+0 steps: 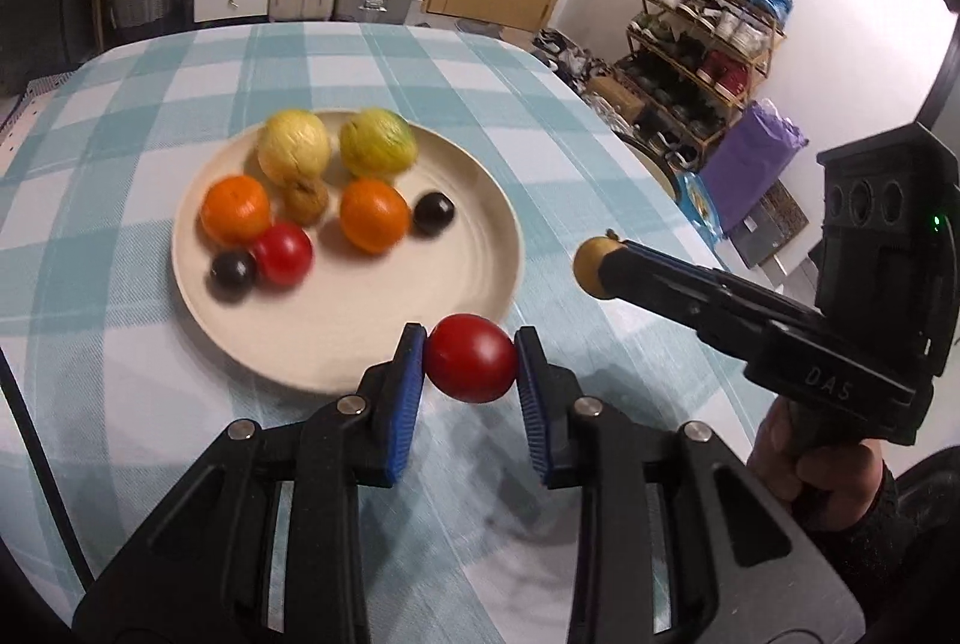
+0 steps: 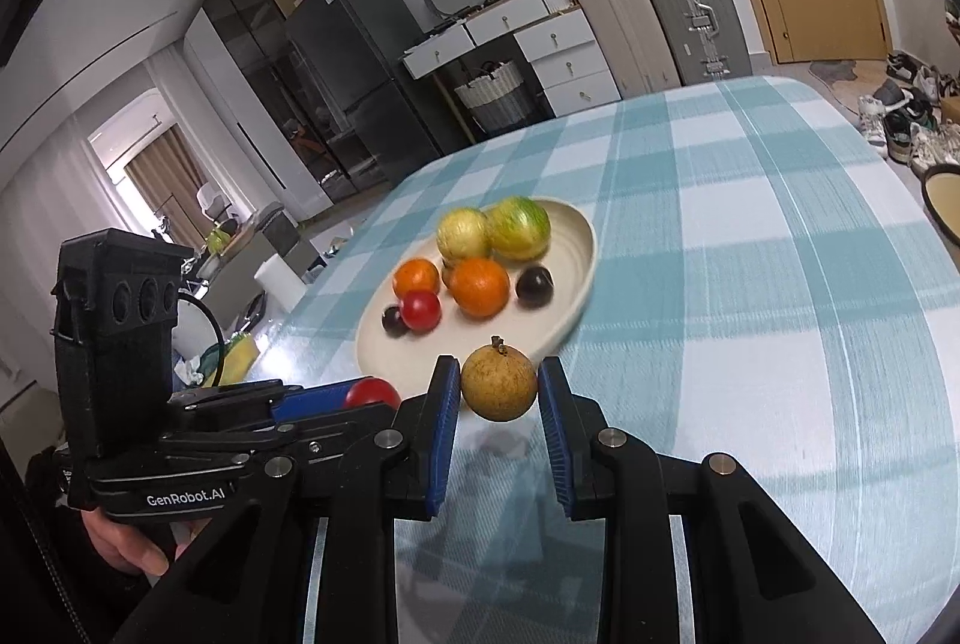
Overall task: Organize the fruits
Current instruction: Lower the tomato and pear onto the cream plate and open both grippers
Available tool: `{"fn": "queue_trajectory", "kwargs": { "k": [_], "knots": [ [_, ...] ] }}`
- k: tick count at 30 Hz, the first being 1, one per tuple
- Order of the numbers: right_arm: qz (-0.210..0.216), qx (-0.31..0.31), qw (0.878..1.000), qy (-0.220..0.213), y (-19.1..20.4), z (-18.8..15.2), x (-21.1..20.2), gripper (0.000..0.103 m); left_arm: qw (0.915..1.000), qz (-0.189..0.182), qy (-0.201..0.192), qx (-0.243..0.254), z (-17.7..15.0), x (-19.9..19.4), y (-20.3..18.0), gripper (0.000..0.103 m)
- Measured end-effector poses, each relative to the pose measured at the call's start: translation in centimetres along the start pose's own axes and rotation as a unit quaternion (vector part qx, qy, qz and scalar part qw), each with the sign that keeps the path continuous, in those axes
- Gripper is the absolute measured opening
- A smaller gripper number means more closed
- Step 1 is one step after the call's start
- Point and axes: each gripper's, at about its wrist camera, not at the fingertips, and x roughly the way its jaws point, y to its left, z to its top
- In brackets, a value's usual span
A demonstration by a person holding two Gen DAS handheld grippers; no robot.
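A cream plate [image 1: 468, 236] [image 2: 570, 254] on the checked tablecloth holds several fruits: two yellow-green ones [image 1: 378, 143], two oranges [image 1: 373, 215], a red tomato [image 1: 282, 254], two dark plums [image 1: 433, 213] and a small brown fruit [image 1: 306, 201]. My left gripper [image 1: 471, 368] is shut on a second red tomato [image 1: 471, 367] [image 2: 372, 393], held above the plate's near rim. My right gripper [image 2: 499, 389] is shut on a brown round fruit [image 2: 499, 386] [image 1: 591, 273], held in the air just right of the plate. Both fruits cast shadows on the cloth below.
The blue-and-white checked table [image 1: 180, 68] [image 2: 780, 284] stretches beyond the plate. A shoe rack [image 1: 702, 44] and purple bag [image 1: 753, 164] stand right of the table; drawers [image 2: 558, 50] and suitcases [image 2: 690, 14] stand behind. A hand [image 1: 822, 470] holds the right gripper's handle.
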Motion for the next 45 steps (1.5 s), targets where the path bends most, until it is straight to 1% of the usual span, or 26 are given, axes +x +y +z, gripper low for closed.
{"fn": "queue_trajectory", "kwargs": {
  "k": [4,8,14,20,28,32,36,39,41,42,45],
  "knots": [
    [0.008,-0.002,1.0,-0.003,0.3,1.4,0.8,0.027,0.9999,0.01,-0.007,-0.009,1.2,0.2,1.2,0.027],
    [0.015,0.0,1.0,0.007,0.4,2.6,2.5,0.027,0.9997,0.018,-0.008,-0.017,2.3,0.9,2.5,0.027],
    [0.024,-0.001,0.999,0.028,0.9,3.3,4.8,0.027,0.9996,0.021,0.003,-0.021,3.1,2.6,3.5,0.027],
    [0.028,0.009,0.998,0.05,0.5,3.5,6.8,0.028,0.9993,0.022,0.016,-0.026,3.8,4.7,4.6,0.027],
    [0.028,0.022,0.997,0.073,-0.2,3.6,8.9,0.028,0.9991,0.017,0.02,-0.034,4.1,5.8,5.5,0.027],
    [0.03,0.021,0.996,0.077,0.0,3.6,9.3,0.028,0.9989,0.013,0.018,-0.041,4.2,5.7,5.6,0.027],
    [0.025,0.023,0.997,0.076,0.0,3.7,9.6,0.028,0.9986,0.002,0.012,-0.051,4.5,5.3,5.8,0.028],
    [0.025,0.026,0.997,0.071,-0.1,3.9,9.3,0.033,0.9988,0.002,0.005,-0.05,4.6,4.7,5.7,0.03],
    [0.025,0.024,0.997,0.062,0.0,4.0,8.9,0.047,0.9987,0.0,-0.001,-0.05,4.6,4.0,5.5,0.032],
    [0.026,0.024,0.998,0.056,0.1,4.0,8.7,0.048,0.9987,0.0,-0.003,-0.051,4.5,3.8,5.5,0.035],
    [0.025,0.021,0.998,0.044,0.4,4.3,7.9,0.048,0.9986,0.001,-0.011,-0.052,4.4,2.9,5.3,0.036]
  ]
}}
